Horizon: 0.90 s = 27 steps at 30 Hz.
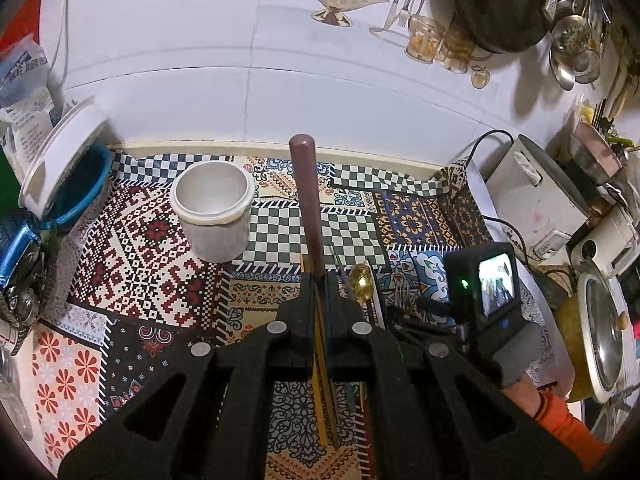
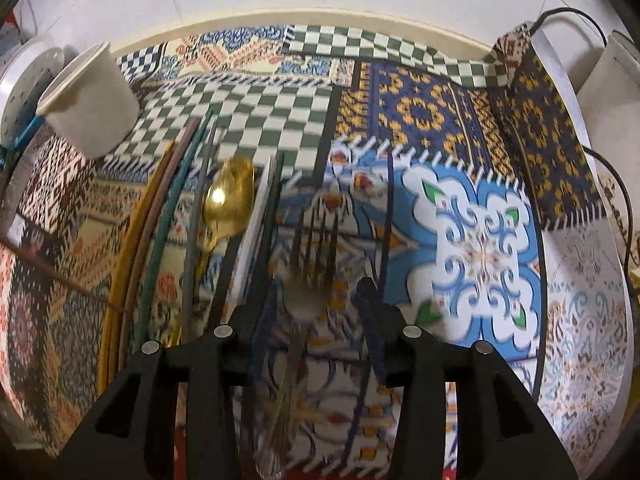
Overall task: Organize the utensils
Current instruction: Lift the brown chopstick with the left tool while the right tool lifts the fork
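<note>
**Chopstick gripped, fork lined up**

Black jaws fill the foreground. Your left gripper [image 1: 320,280] is clamped on a brown chopstick [image 1: 306,200], its blunt end pointing to 12 o'clock. A white cup [image 1: 212,204], seemingly the holder, stands on the patterned cloth [image 1: 132,232] at 10 o'clock from that tip. Your right gripper [image 2: 316,292] hangs parted over a silver fork [image 2: 308,272], pads not touching it. A gold spoon [image 2: 228,200] and loose chopsticks [image 2: 160,220] lie at its 10 o'clock. Likely next: carry the chopstick over the cup, then release; lower the right jaws around the fork.
</note>
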Available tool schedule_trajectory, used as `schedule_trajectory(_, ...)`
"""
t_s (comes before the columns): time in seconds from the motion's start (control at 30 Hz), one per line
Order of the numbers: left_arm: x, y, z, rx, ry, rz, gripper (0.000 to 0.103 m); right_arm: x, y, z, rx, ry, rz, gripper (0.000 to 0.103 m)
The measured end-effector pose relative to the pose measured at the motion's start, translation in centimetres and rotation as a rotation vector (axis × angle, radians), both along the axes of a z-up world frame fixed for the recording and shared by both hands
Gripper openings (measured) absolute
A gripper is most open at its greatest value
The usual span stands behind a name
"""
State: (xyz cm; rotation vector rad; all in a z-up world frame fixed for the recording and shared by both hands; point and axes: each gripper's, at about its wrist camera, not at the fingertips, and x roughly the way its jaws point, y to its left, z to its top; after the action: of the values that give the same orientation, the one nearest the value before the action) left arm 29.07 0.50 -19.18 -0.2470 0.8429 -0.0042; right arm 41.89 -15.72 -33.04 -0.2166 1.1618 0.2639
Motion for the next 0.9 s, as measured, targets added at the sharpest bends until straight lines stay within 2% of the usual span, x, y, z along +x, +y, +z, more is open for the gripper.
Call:
schedule_trajectory(0.1, 0.0, -0.1, 0.1, 0.014, -0.003, 0.002, 0.002, 0.9, 0.6, -0.1, 0.007, -0.022, -0.026, 0.035)
schedule_trajectory(0.17, 0.0, 0.0, 0.1, 0.014, -0.004, 0.005, 0.002, 1.2, 0.9, -0.1, 0.008, -0.035, -0.038, 0.022)
schedule_trajectory(0.37, -0.3, 0.3, 0.9, 0.021, -0.026, 0.018, 0.002, 1.5, 0.7, 0.4, 0.039, -0.016, -0.047, 0.022)
schedule_trajectory(0.67, -1.1, 0.5, 2.5, 0.029, -0.083, 0.03, 0.002, -0.2, -0.9, 6.5, 0.11, -0.138, -0.039, 0.022)
schedule_trajectory(0.9, -1.6, 1.1, 3.5, 0.031, -0.109, 0.053, 0.002, -1.6, -0.5, 9.9, 0.162, -0.215, -0.03, 0.021)
